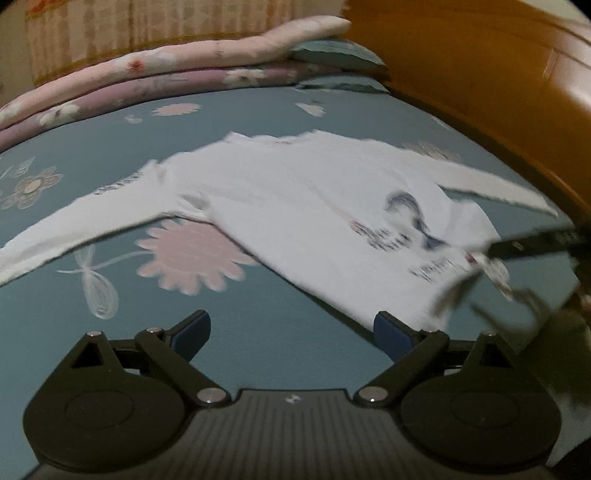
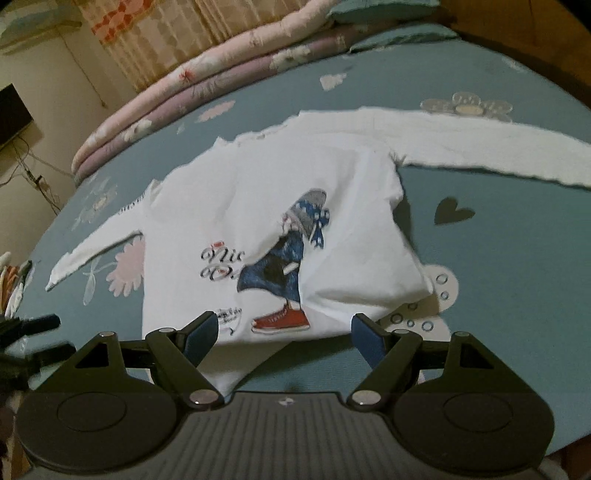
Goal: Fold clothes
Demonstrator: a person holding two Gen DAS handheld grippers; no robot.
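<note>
A white long-sleeved shirt (image 1: 295,206) with a printed figure lies spread on the teal flowered bed sheet (image 1: 110,155), sleeves out to both sides. My left gripper (image 1: 291,334) is open and empty, just short of the shirt's lower hem corner. In the right wrist view the shirt (image 2: 229,206) has its right side folded over the print. My right gripper (image 2: 282,338) is open, its jaws either side of the bottom hem, nothing held. The right gripper (image 1: 524,258) shows blurred at the right edge of the left wrist view; the left gripper (image 2: 22,339) shows at the left edge of the right wrist view.
Folded pink and lilac quilts (image 1: 147,77) lie along the far side of the bed. A wooden headboard (image 1: 498,81) curves along the right. A teal pillow (image 1: 332,51) sits by the quilts. A curtain (image 2: 155,33) and wall cables (image 2: 33,173) stand beyond the bed.
</note>
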